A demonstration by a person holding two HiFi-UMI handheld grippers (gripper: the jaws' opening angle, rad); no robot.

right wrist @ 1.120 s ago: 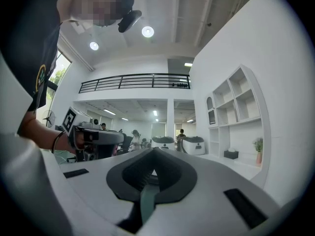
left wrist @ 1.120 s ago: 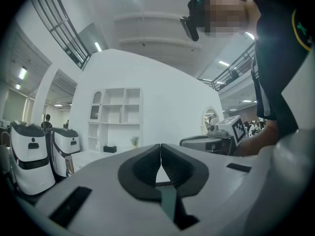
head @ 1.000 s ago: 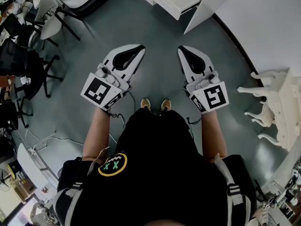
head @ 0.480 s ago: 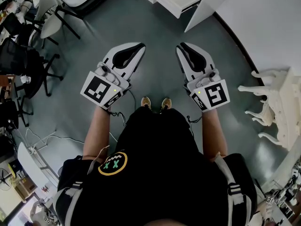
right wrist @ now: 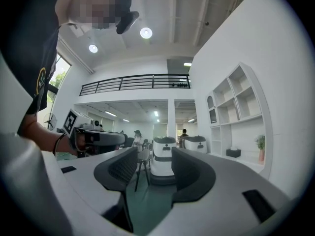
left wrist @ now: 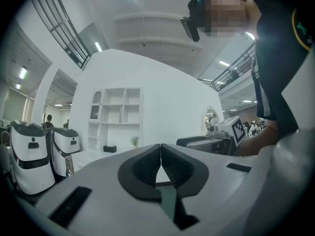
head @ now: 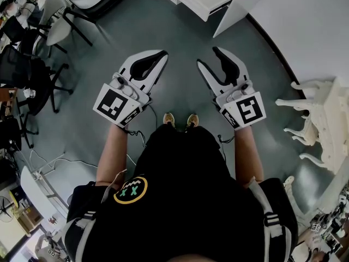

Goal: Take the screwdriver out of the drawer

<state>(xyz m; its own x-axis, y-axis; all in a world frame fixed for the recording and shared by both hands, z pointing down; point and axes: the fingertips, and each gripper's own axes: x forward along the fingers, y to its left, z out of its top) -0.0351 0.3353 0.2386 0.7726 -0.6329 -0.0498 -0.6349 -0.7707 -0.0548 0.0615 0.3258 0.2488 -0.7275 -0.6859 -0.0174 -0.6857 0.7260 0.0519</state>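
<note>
No screwdriver shows in any view, and no open drawer can be made out. In the head view I hold both grippers level over the grey floor (head: 180, 42), in front of my body. The left gripper (head: 163, 54) is shut, its dark pads meeting with nothing between them; in the left gripper view the left gripper (left wrist: 160, 146) shows the same closed seam. The right gripper (head: 209, 57) is open; its jaws have just been opening and hold nothing. The right gripper (right wrist: 154, 151) shows a clear gap in its own view.
A white cabinet (head: 210, 1) stands ahead at the top of the head view. A white carved table (head: 322, 119) is at the right. Office chairs (head: 57, 21) crowd the left. White shelves (left wrist: 115, 114) line the wall, and white machines (right wrist: 163, 156) stand further off.
The right gripper's jaws have spread apart from shut to open. The left gripper and both hands have stayed where they were.
</note>
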